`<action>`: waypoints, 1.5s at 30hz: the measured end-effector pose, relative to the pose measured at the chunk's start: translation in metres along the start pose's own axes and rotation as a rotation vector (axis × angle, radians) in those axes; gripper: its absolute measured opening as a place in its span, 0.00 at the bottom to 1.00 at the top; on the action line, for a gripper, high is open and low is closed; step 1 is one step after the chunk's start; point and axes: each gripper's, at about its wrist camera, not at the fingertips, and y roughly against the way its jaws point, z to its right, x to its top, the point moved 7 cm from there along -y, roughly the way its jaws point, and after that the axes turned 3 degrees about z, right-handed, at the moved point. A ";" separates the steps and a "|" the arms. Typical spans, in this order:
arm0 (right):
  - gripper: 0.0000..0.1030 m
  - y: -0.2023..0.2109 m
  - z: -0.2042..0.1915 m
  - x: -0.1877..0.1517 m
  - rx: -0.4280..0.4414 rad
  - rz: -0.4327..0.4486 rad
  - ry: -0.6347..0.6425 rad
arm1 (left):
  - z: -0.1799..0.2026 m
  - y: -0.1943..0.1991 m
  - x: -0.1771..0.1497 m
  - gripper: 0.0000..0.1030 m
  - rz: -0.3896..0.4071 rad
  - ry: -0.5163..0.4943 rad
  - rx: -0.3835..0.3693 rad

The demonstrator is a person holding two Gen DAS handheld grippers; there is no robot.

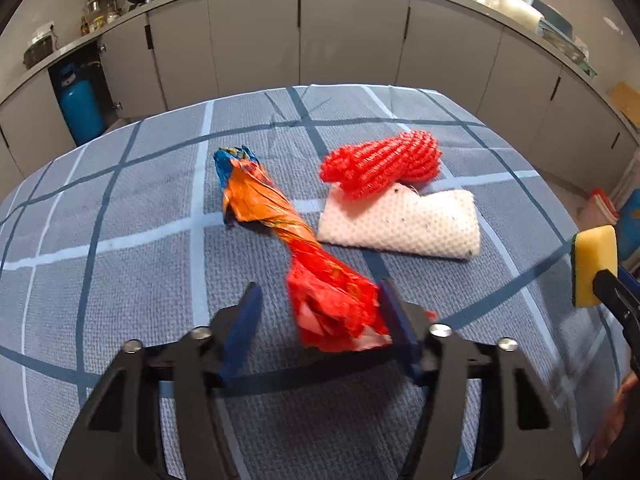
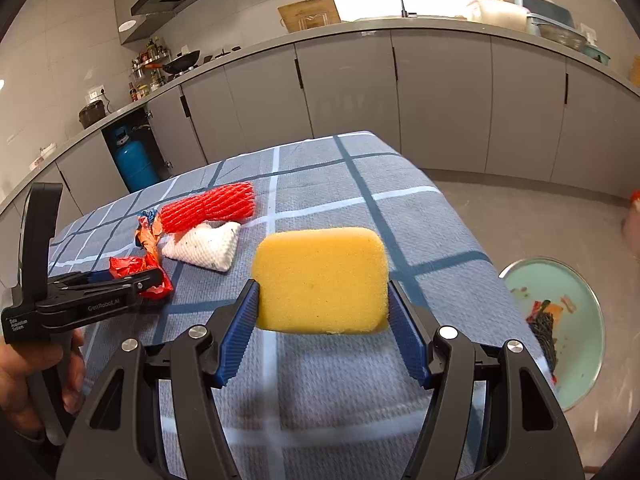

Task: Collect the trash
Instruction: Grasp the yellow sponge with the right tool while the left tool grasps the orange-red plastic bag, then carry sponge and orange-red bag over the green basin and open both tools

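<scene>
A twisted orange-red wrapper (image 1: 280, 220) with a blue end lies on the checked tablecloth (image 1: 120, 240). My left gripper (image 1: 320, 300) is open around its near red end, which touches the right finger and stands apart from the left finger. A red foam net (image 1: 380, 164) rests on a white foam net (image 1: 404, 220) just beyond. My right gripper (image 2: 322, 300) is shut on a yellow sponge (image 2: 320, 280) and holds it above the table's right side. The sponge also shows in the left wrist view (image 1: 594, 264). The left gripper shows in the right wrist view (image 2: 152, 280).
A pale green bin (image 2: 568, 328) with scraps inside stands on the floor right of the table. Grey kitchen cabinets (image 2: 440, 100) run along the back. A blue gas cylinder (image 2: 134, 160) sits in an open cabinet at left.
</scene>
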 end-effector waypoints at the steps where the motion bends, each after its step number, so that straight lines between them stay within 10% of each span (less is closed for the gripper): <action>1: 0.62 0.002 0.002 -0.001 0.000 0.002 -0.006 | 0.001 0.001 -0.002 0.31 -0.008 0.007 -0.020; 20: 0.62 0.046 0.045 0.008 -0.053 0.095 -0.075 | -0.028 0.114 0.029 0.21 0.257 -0.040 0.113; 45: 0.62 0.083 0.207 0.003 -0.312 0.138 -0.207 | 0.213 0.106 0.062 0.21 0.299 -0.351 -0.269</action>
